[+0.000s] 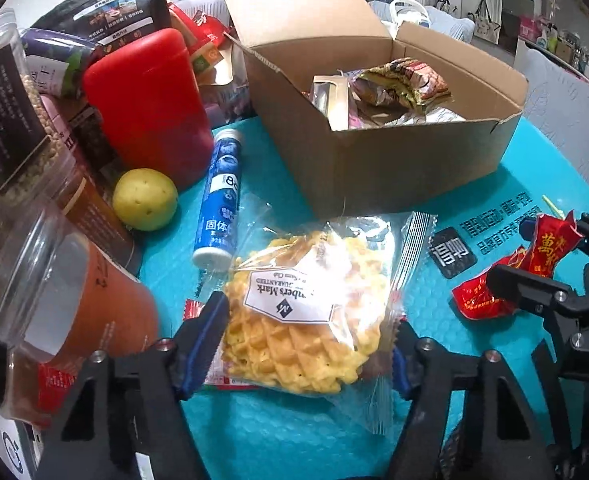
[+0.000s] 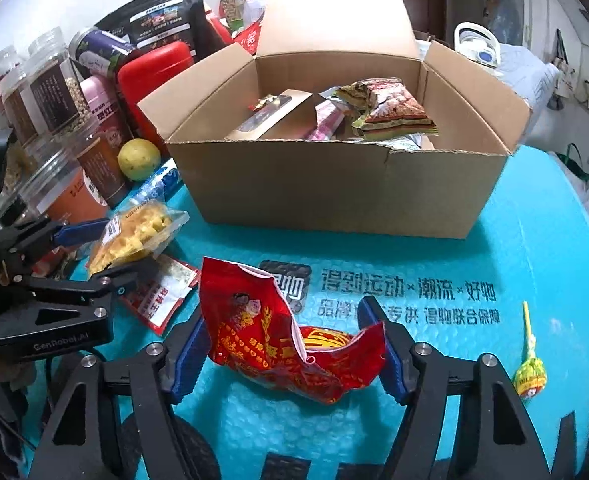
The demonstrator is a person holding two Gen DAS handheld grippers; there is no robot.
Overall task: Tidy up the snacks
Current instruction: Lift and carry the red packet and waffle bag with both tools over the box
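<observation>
A turquoise bubble-wrap mat [image 2: 474, 240] covers the table, and nearest each camera a gripper straddles one snack, apparently to lift it: the left gripper [image 1: 308, 354] has its fingers spread wide, touching or nearly touching the edges of one bagged waffle [image 1: 306, 312], and the right gripper [image 2: 290, 354] is just as wide around one crumpled red packet [image 2: 290, 348], neither visibly clamped. Beyond lie one lollipop [image 2: 528, 376], one flat sachet [image 2: 160, 294], one blue tube [image 1: 220, 200] and one yellow fruit [image 1: 145, 199]. Farthest stands one open cardboard box [image 2: 334, 184], already holding several packets, likely the collecting place.
</observation>
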